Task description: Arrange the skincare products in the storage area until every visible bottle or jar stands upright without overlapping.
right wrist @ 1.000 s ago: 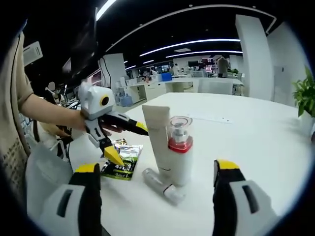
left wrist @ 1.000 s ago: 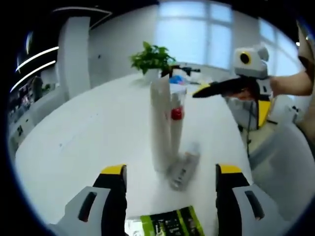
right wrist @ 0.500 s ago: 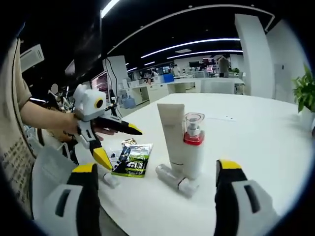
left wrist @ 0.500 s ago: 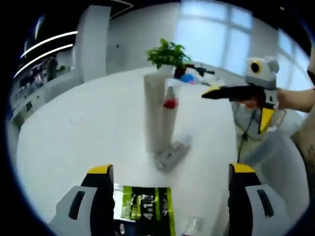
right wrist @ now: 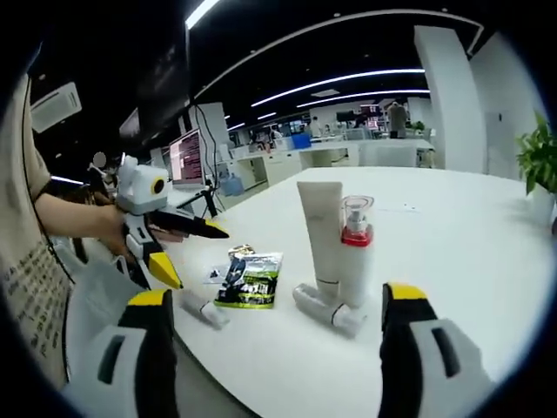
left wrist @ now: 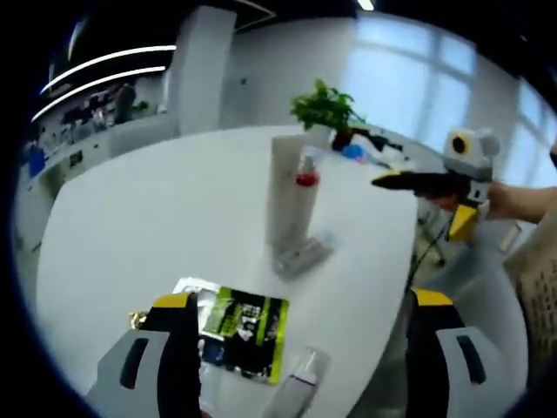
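Task partly done. On the round white desk (right wrist: 487, 235), the tall white squeeze tube (right wrist: 318, 228) and the white pump bottle with red collar (right wrist: 355, 252) stood upright, touching side by side near the middle. Left to do: the clear capped bottle (right wrist: 327, 310) lay flat at their base, and a small white tube (right wrist: 202, 306) lay near the desk edge beside the green-and-black sachet (right wrist: 251, 279). Left tongs (left wrist: 296, 357) and right tongs (right wrist: 274, 348) were open, empty. Versus the earlier frames, both cameras had pulled back, bringing sachet and small tube into sight.
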Motion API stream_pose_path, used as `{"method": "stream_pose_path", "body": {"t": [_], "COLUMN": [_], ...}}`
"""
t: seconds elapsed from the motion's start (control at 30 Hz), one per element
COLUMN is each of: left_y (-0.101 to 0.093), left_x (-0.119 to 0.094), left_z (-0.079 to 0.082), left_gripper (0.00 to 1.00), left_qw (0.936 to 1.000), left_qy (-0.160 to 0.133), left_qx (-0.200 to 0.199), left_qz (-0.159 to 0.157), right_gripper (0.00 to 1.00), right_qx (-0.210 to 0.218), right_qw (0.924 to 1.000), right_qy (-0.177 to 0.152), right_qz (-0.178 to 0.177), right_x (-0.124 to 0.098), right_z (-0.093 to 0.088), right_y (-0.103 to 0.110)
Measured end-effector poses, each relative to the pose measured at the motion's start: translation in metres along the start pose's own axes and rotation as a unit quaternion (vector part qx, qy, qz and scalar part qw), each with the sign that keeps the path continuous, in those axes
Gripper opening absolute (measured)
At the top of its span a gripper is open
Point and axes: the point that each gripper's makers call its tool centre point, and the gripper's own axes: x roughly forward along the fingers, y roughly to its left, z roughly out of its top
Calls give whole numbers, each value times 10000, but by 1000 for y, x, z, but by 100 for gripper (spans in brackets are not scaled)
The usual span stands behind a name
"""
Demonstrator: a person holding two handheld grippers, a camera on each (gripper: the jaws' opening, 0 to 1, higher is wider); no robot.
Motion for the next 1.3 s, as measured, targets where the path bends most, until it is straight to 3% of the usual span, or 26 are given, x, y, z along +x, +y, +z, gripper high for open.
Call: {"method": "stream_pose_path", "body": {"t": [0.3, 0.6, 0.97, 1.3], "left_y": [-8, -12, -19, -25], "left_x": [-29, -57, -82, -88], "left_z": [-10, -25, -47, -43], "left_gripper": [97, 97, 97, 97], "left_qw": [9989, 9957, 9900, 9899], "left_qy": [-170, -345, -498, -510], "left_qx": [-307, -517, -779, -573], "left_qz": [324, 693, 1066, 1193], "right_gripper": [100, 100, 98, 98], "right_qx": [226, 355, 523, 502], "right_qw": [9996, 9992, 9985, 9986], "right_qy": [-194, -152, -174, -153], "right_qz": [11, 60, 48, 66], "right_x": [-8, -14, -21, -22], "right_z": [-1, -11, -17, -18], "right_y": [18, 35, 41, 46]}}
